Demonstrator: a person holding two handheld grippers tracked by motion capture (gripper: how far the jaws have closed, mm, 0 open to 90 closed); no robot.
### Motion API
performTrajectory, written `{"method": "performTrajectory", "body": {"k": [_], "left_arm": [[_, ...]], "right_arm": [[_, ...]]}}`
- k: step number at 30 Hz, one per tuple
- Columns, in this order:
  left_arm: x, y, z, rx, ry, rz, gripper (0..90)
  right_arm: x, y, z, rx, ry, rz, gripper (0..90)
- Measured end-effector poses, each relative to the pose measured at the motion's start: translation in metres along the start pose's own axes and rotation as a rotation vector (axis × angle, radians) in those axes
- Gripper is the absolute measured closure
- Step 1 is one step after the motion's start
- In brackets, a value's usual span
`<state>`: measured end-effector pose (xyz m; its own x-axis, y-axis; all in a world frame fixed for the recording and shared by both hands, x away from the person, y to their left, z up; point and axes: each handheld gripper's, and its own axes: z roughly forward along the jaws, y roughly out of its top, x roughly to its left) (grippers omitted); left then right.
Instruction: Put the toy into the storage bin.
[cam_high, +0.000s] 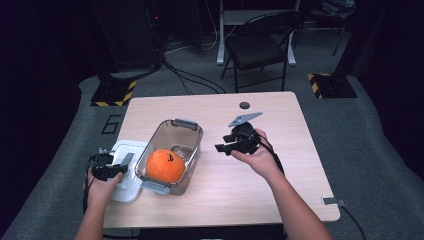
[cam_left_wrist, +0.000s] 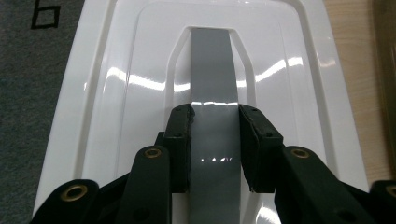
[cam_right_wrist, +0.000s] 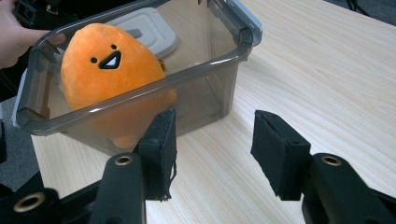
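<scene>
— Where is everything?

— Near the tabletop's left edge: flat white plastic lid with a grey centre handle strip, partly overhanging that edge. Just beside it, toward the middle, a smoky clear plastic storage box holding a round orange plush toy.

— And the grippers?

— Left gripper: jaws set either side of the grey strip, touching or nearly so — cannot tell whether clamped. Right gripper: jaws wide apart, empty, over bare tabletop beside the box.

— Risks?

— Probably a slip off the glossy strip, or the overhanging lid tipping off the edge.

— Lid's orientation?

— Long axis and strip running away from the left gripper, toward the far edge.
</scene>
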<state>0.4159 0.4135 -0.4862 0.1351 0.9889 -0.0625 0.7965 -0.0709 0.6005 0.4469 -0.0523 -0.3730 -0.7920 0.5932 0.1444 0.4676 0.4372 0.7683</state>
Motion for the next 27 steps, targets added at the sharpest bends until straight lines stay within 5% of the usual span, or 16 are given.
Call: {"method": "performTrajectory", "body": {"k": [27], "left_arm": [[0.008, 0.011, -0.019, 0.005, -0.021, -0.033, 66.2]], "right_arm": [[-0.006, -0.01, -0.006, -0.008, 0.003, 0.027, 48.9]]}}
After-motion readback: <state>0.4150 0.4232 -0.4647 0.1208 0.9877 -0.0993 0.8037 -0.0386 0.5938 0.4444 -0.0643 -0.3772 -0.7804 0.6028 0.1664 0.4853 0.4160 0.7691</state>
